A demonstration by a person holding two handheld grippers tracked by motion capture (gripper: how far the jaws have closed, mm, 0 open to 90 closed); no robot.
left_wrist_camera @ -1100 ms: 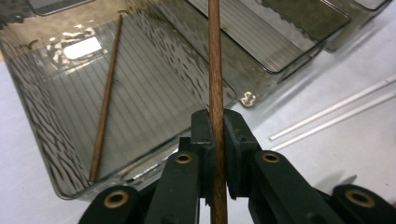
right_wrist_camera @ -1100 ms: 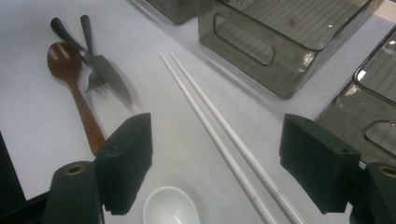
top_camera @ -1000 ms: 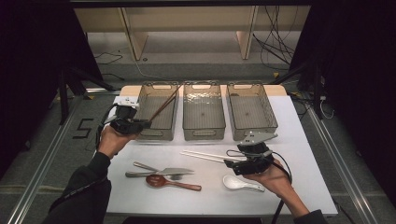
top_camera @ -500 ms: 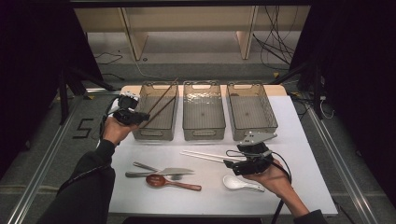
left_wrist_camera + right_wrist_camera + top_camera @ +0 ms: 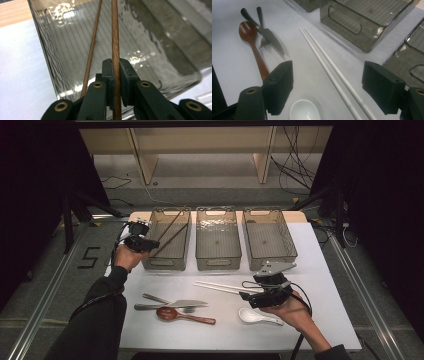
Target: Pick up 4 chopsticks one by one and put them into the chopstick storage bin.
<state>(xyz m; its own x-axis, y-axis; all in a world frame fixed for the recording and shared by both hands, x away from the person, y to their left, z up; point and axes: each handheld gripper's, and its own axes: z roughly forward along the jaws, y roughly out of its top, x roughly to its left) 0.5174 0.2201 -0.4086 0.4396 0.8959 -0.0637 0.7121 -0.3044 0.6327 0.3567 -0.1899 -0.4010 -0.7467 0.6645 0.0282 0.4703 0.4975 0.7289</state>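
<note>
Left hand-held gripper (image 5: 115, 82) pinching one brown wooden chopstick (image 5: 115, 37), tip over smoky clear plastic bin (image 5: 167, 240). Second brown chopstick (image 5: 92, 47) loose alongside: could slide, tip out. Right hand-held gripper (image 5: 327, 87) spread, idle above white chopsticks (image 5: 329, 72).

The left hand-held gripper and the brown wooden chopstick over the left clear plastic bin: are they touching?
Touching. In the left gripper view, the left hand-held gripper has both pads closed against the brown wooden chopstick, with no gap on either side.

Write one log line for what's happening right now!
left gripper: shut on brown chopstick | over left bin | right gripper: open above white chopsticks
</note>
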